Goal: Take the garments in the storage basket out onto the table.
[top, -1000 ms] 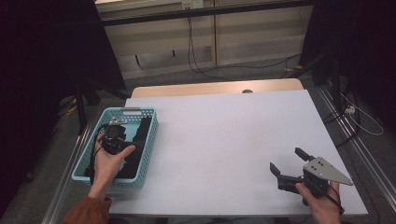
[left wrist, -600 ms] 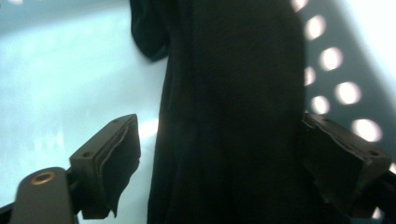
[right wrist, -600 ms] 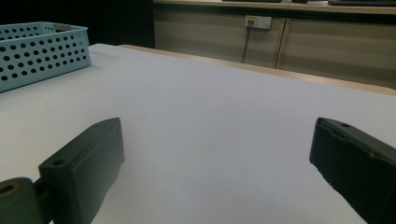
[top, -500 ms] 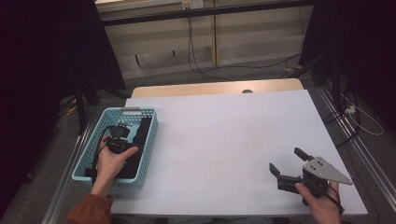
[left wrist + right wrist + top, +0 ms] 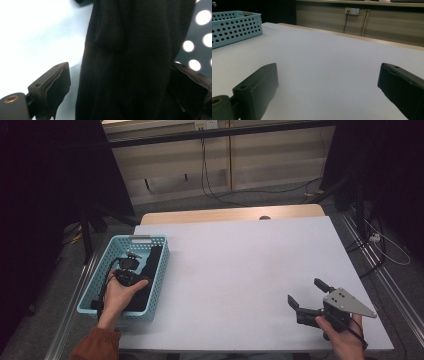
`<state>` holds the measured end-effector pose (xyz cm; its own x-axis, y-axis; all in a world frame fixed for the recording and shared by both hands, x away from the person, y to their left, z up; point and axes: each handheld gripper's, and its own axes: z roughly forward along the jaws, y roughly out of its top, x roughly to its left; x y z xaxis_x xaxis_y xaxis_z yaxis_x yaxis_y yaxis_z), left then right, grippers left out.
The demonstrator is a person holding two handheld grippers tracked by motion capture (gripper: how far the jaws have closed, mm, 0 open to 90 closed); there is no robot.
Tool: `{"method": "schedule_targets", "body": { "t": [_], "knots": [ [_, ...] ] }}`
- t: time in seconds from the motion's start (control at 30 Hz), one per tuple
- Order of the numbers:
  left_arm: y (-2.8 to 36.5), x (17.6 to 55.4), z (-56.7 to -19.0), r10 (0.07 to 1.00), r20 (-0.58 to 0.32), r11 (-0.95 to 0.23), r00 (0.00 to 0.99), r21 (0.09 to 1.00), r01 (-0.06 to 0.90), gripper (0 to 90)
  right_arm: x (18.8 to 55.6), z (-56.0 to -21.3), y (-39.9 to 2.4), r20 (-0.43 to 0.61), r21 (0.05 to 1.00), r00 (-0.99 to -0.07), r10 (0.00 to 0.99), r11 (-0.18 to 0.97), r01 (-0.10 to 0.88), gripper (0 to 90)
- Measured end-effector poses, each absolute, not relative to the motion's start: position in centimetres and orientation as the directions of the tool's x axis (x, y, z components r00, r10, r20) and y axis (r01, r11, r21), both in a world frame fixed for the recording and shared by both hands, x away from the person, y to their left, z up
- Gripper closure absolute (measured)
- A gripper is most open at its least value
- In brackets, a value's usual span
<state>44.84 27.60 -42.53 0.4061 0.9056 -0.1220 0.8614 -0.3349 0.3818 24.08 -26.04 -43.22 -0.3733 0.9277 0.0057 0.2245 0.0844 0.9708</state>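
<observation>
Left gripper view: black cloth [image 5: 130,62] btwn spread left tongs [image 5: 120,87], blocking basket [image 5: 197,30]; right tongs [image 5: 329,90] spread, empty.

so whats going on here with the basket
A person holds a gripper in each hand at a white table. The left gripper is down inside the light blue basket, its jaws open and just opened wider, set either side of a black cloth lying in it; the pads do not look pressed on it yet. The right gripper rests open near the table's right front corner, holding nothing.
</observation>
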Motion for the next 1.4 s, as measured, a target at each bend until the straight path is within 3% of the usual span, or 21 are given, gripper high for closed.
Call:
{"method": "schedule_targets", "body": {
  "t": [0.23, 0.37, 0.7, 1.4],
  "knots": [
    [27.7, 44.9, -42.7, 0.893, -0.157, -0.343, 0.422, 0.371, 0.863, 9.7, 24.0, -43.2, -26.0, 0.005, 0.971, -0.376, 0.926, 0.086, 0.223, 2.2],
    [27.1, 44.5, -42.3, 0.856, -0.195, -0.383, 0.479, 0.382, 0.841, 37.5, 24.1, -43.2, -26.1, 0.005, 0.971, -0.377, 0.926, 0.086, 0.224, 2.1],
    [26.6, 44.0, -41.5, 0.841, -0.213, -0.389, 0.497, 0.402, 0.829, 66.9, 24.1, -43.2, -26.0, 0.006, 0.971, -0.374, 0.927, 0.084, 0.225, 2.1],
    [27.6, 43.1, -39.1, 0.834, -0.242, -0.299, 0.495, 0.556, 0.776, 69.8, 24.0, -43.2, -26.1, 0.0, 0.972, -0.376, 0.927, 0.088, 0.218, 2.0]
  ]
}}
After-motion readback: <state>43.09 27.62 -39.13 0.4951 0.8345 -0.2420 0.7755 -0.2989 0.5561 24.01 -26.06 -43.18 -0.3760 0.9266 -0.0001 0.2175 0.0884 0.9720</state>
